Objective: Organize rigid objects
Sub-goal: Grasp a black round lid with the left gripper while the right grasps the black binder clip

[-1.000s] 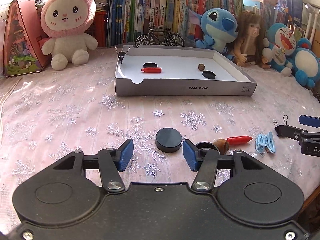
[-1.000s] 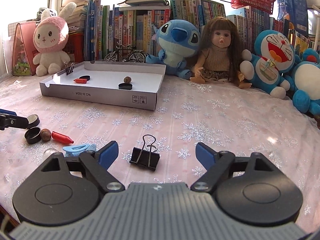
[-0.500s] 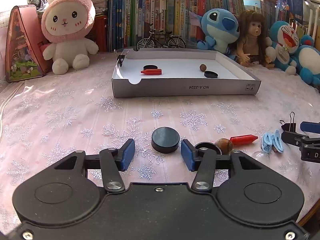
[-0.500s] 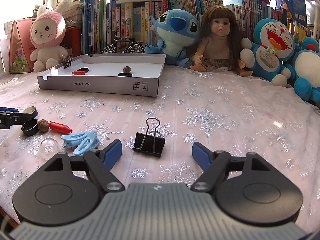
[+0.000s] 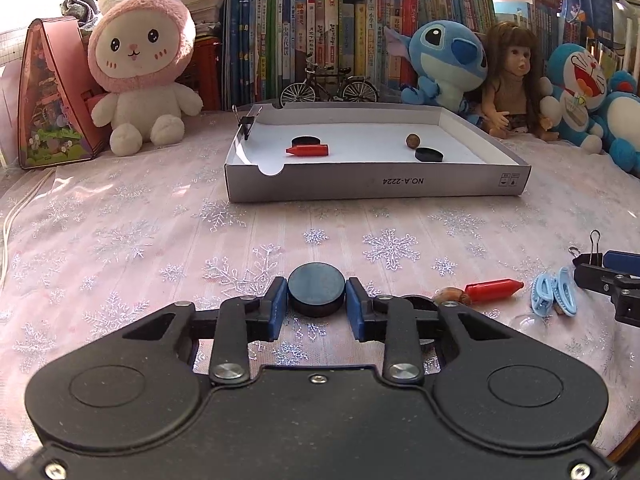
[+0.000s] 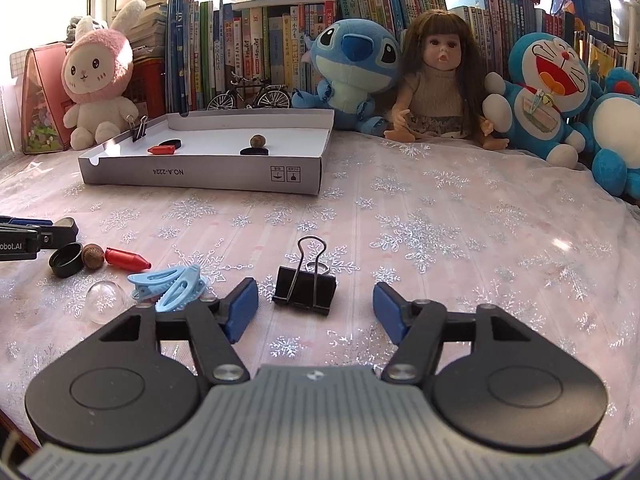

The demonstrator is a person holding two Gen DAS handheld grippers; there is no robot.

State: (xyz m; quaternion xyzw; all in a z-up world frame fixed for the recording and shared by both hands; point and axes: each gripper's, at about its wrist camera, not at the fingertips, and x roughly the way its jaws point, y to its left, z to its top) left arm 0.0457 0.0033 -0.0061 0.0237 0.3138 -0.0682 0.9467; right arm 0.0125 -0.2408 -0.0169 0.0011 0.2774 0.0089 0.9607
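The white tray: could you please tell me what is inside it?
Inside the white tray: two black caps, a red crayon, a nut, a binder clip on its rim. Its front wall hides the nearest floor.

The white box (image 5: 376, 182) bears "NO.A-2224" upside down on its near wall. "obot.AI" reads on the left hand-held gripper (image 6: 16, 246) at far left.

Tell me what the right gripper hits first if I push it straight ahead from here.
The right gripper, jaws wide open, points at the black binder clip lying on the tablecloth just beyond its fingertips. That clip would be met first, passing between the fingers. How far ahead it lies is hard to judge through the fisheye.
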